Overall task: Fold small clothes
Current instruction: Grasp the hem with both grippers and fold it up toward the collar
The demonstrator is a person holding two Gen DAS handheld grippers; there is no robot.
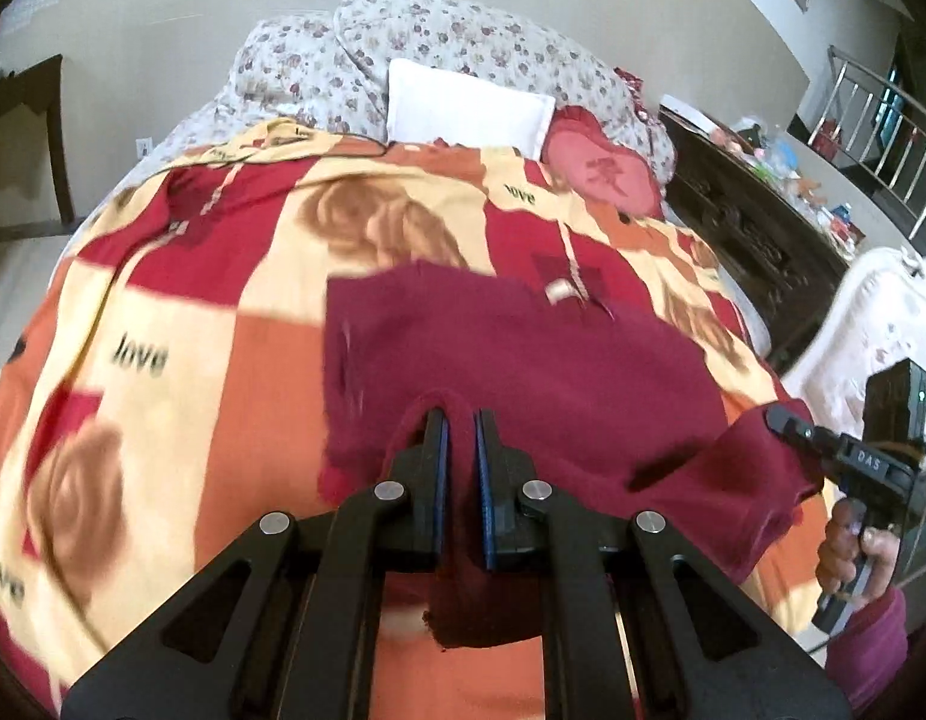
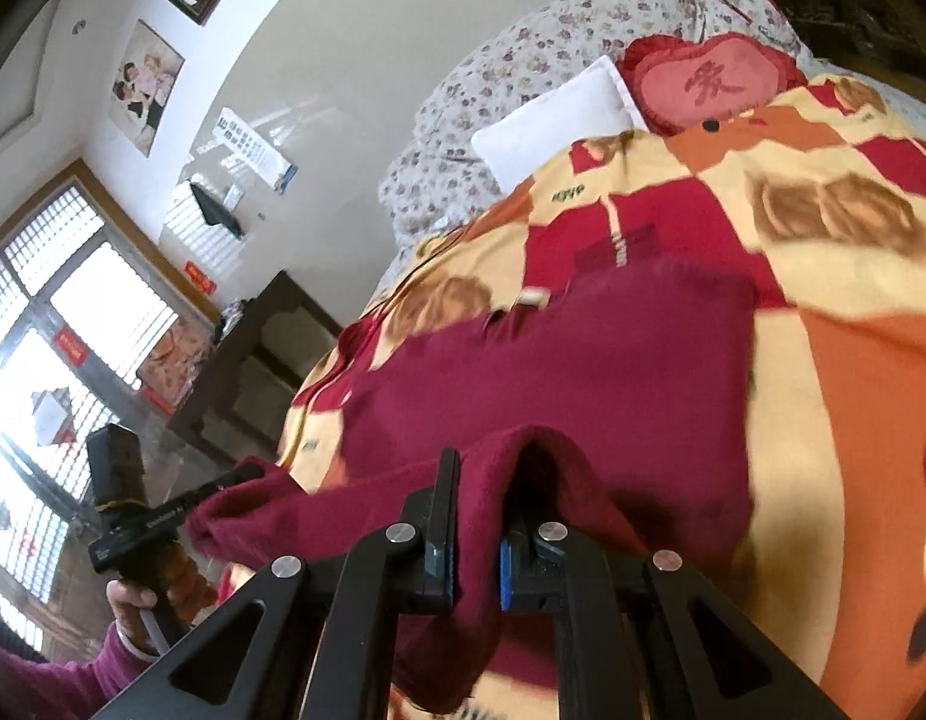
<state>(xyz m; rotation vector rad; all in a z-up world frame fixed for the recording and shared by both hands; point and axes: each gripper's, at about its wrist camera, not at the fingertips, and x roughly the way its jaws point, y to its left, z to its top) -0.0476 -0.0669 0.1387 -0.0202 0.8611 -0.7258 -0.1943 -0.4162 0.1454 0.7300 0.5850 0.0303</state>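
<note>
Both the left tool and the right tool clamp the maroon garment's near edge; uneven lifting could skew the fold ahead of them.

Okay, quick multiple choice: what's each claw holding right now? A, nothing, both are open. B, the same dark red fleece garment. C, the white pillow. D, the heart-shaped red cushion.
B: the left claw and the right claw are each pinched on a near edge of the dark red fleece garment, which lies spread on the red, orange and cream patterned blanket.
</note>
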